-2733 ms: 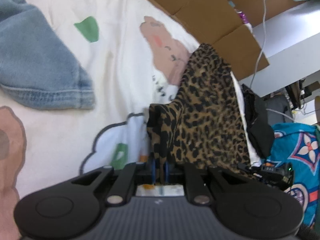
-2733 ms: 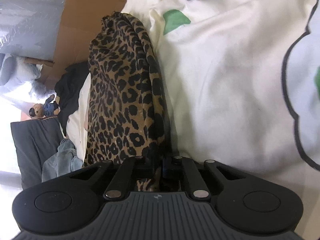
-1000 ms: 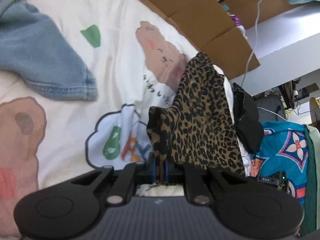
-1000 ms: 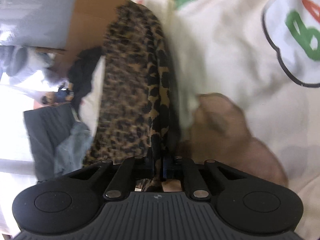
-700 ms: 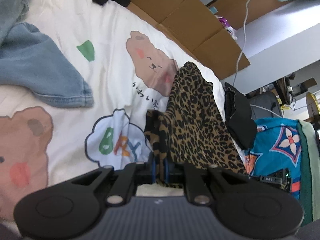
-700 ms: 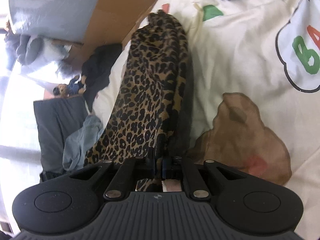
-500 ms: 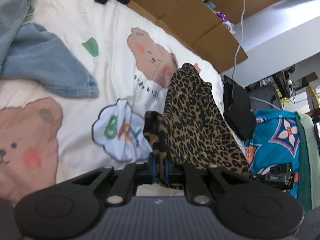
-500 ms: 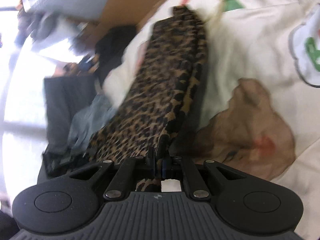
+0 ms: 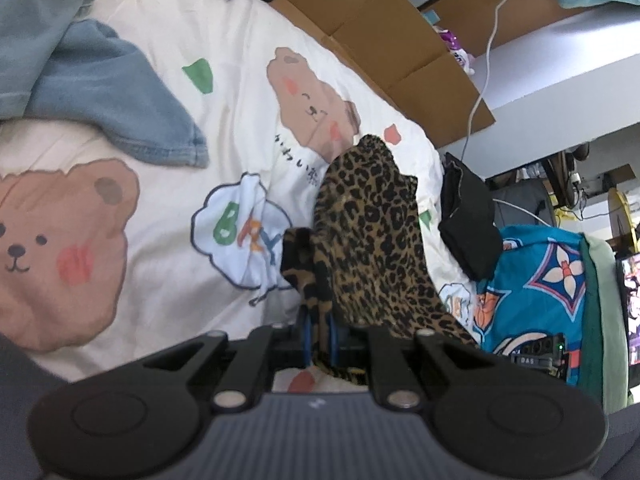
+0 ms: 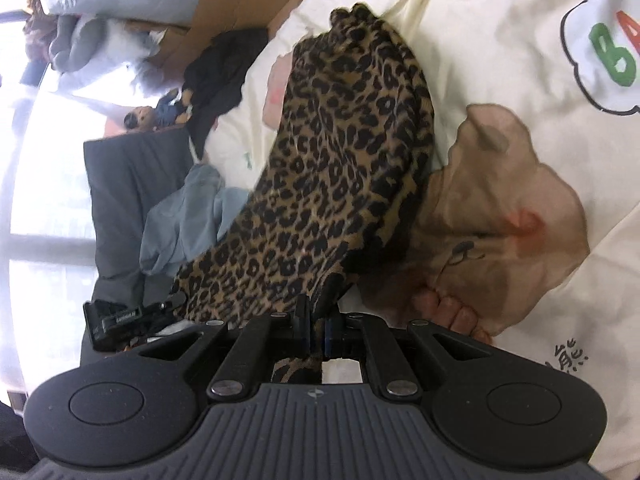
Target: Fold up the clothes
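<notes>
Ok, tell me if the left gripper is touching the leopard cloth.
Touching. The left wrist view shows the left gripper shut on the leopard cloth, fabric pinched between its fingers.

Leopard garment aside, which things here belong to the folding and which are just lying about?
In use: leopard garment, left claw, right claw, bedsheet.

Lying about: denim, black garment, cardboard, cable, blue patterned cloth.

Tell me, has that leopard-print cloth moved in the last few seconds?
Yes. The leopard-print cloth has been lifted away from the bedsheet: in the left view the whole "BABY" cloud print, earlier half hidden, now shows beside it.
</notes>
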`<state>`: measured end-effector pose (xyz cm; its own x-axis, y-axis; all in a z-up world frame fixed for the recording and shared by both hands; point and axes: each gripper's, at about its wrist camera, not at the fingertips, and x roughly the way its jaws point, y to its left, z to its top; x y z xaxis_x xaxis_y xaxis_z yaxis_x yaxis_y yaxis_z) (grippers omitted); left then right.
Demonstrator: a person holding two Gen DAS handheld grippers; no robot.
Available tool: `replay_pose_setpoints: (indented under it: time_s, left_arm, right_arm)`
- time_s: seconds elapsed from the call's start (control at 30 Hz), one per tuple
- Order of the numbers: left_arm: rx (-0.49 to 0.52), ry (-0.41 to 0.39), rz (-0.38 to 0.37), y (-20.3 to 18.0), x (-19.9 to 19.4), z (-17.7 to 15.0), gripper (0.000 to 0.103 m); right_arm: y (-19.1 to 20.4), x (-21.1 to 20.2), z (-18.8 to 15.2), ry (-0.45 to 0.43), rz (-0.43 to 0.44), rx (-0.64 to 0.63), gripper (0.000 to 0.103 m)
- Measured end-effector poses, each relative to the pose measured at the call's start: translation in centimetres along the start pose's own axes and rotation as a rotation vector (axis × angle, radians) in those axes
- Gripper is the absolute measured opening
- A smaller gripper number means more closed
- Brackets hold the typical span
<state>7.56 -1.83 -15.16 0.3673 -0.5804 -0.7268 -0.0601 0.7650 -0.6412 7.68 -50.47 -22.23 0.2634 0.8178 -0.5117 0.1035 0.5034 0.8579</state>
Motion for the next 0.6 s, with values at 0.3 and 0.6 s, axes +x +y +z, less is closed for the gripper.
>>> replay_pose_setpoints:
  time_s: [0.3, 0.6]
  left_arm:
    - [-0.019, -0.116, -0.036, -0.3, 0.3, 3.8, 0.009]
    - [-0.031, -0.185, -0.079, -0.4, 3.5, 6.6, 0.009]
  right_arm:
    - [0.3, 0.0, 2.7, -0.095, 0.064, 0.065, 0.004]
    - [-1.4, 0.6, 4.6, -0.235, 0.058, 0.099, 0.004]
